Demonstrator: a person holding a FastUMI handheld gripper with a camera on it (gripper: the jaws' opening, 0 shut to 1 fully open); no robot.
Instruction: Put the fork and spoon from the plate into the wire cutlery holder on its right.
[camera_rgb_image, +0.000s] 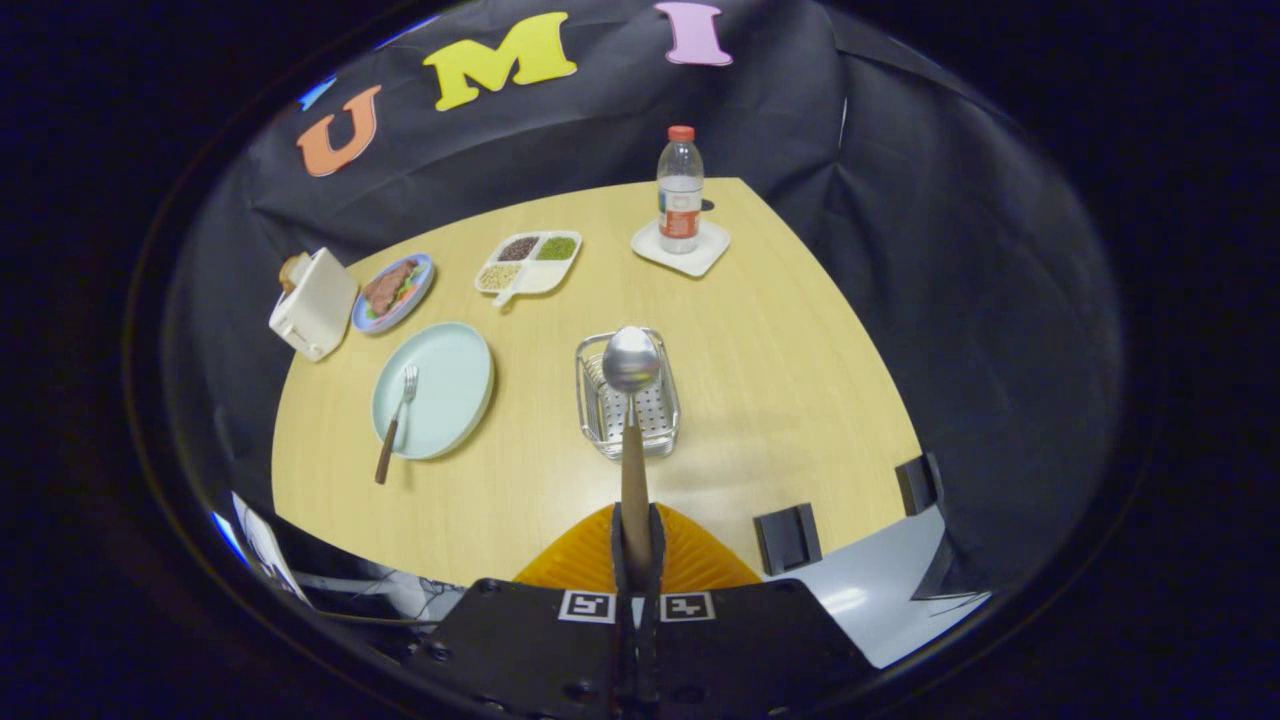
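1. Gripper (636, 535) at lower centre of the frame: its two fingers are pressed together on the brown wooden handle of the steel spoon (631, 400), both pinching it from the sides. The handle runs straight ahead from the fingers.
2. The spoon's shiny round bowl sits at mid-frame, over the far rim of the silver wire cutlery holder (628, 395). How high it hangs above the basket cannot be told from this view.
3. The holder stands on the light wooden table (800, 400), just right of the pale mint round plate (435, 390), apart from it.
4. The steel fork with a brown wooden handle (396, 425) lies on the plate at centre left, tines on the plate, handle end sticking out over the near rim onto the table. Not yet moved.
5. Step in hand, as I judge it: drop the spoon into the holder. Spoon half nearly done, fork half left.
6. To do it well: keep the spoon centred over the basket opening, tilt the bowl end down, lower until it is inside the wires, then spread the fingers.
7. Risk: releasing too high or too far forward, so the bowl catches the far rim and the spoon tips out, or the light holder gets nudged.
8. Upper frame clutter, well apart from the work: clear water bottle with red cap (680, 195) on a white coaster, divided white tray of grains (528, 263), blue plate of food (393, 291).
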